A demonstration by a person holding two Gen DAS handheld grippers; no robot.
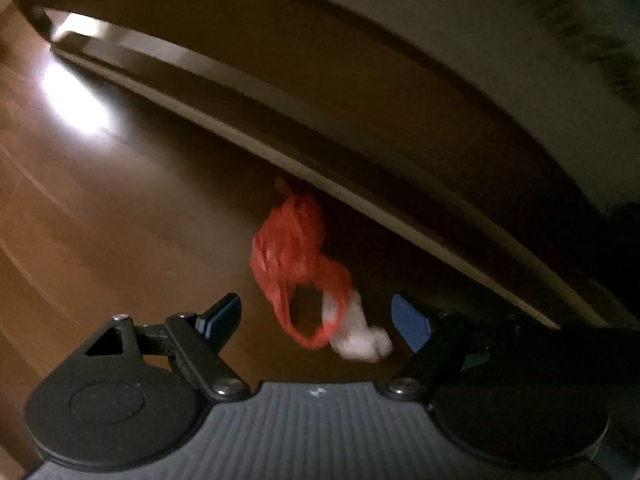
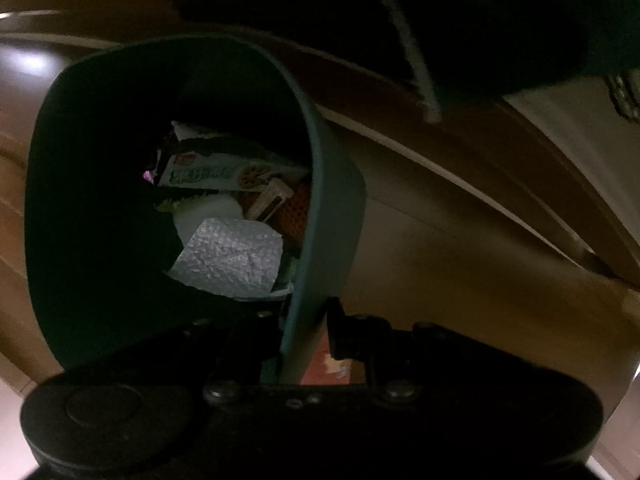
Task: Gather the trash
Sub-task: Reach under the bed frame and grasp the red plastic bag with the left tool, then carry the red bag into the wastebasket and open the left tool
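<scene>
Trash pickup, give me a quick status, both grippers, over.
Left gripper open above red plastic bag and white wad on wood floor. Right gripper shut on dark green bin rim, trash inside. Nothing in the way.

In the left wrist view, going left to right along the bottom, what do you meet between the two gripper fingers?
Left finger's blue pad → red plastic bag → crumpled white tissue → right finger's blue pad. The bag and tissue lie on the wooden floor.

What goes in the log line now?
left tongs: open above red bag | right tongs: shut on bin rim
</scene>
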